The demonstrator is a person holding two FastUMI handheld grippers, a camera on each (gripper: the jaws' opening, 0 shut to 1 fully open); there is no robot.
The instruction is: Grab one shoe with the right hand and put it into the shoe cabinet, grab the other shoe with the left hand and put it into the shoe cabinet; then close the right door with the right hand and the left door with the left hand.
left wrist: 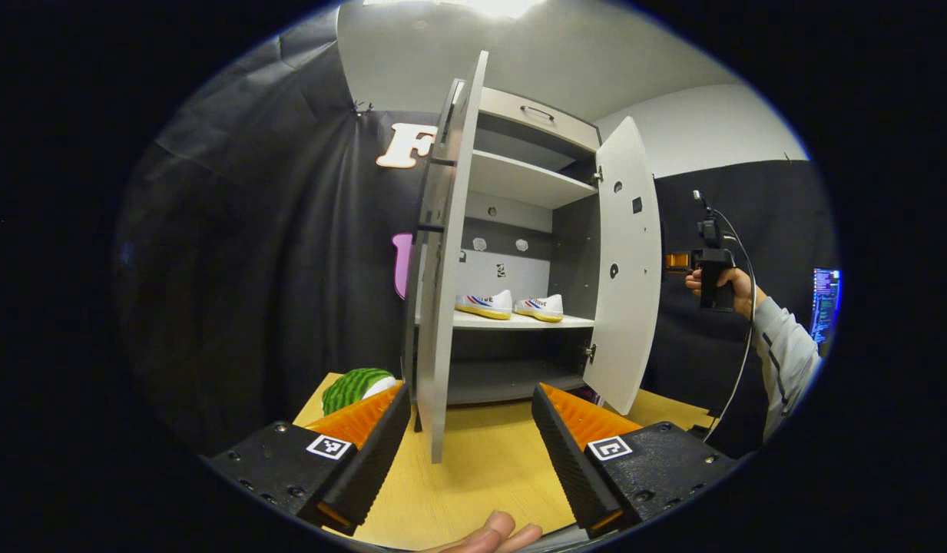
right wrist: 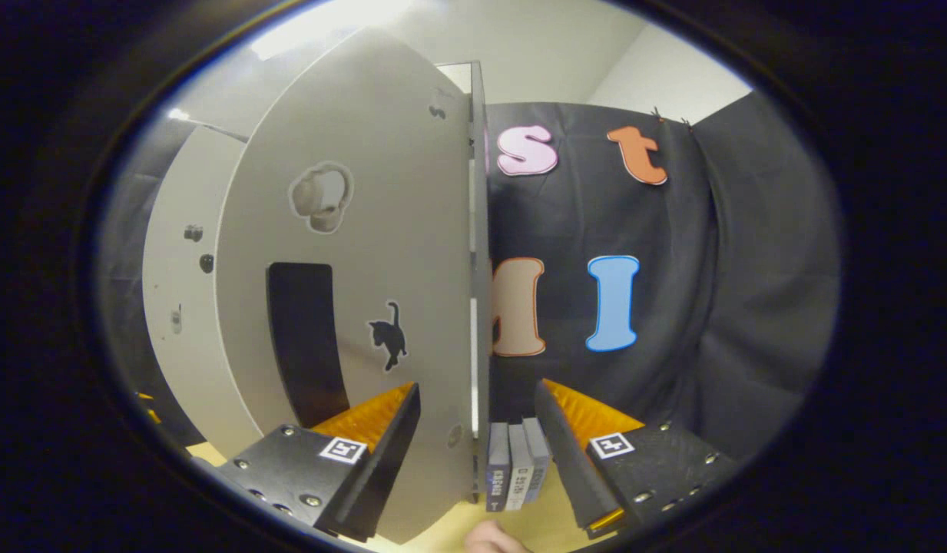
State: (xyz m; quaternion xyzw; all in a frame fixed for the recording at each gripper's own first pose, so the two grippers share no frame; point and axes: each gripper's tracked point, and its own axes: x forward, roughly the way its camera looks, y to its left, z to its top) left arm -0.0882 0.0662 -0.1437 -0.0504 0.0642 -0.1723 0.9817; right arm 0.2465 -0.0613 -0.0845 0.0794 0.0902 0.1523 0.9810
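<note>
Both grippers gape wide: left gripper (left wrist: 470,445) straddles the left door (left wrist: 441,292) edge; right gripper (right wrist: 477,453) straddles the right door (right wrist: 412,307) edge; both shoes (left wrist: 508,305) sit at 12 o'clock.

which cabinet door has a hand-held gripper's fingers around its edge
The right door: its free edge stands between the right hand-held gripper fingers. The left door stands just beyond the left hand-held gripper.

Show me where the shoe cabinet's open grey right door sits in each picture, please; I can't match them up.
Left gripper view: the open grey right door stands right of centre, inner face showing.
Right gripper view: the same door looms centre-left, showing its outer face with a black cat sticker.
Shared landmark: the right tool peeks from behind the door there; here it straddles the door's edge.
</note>
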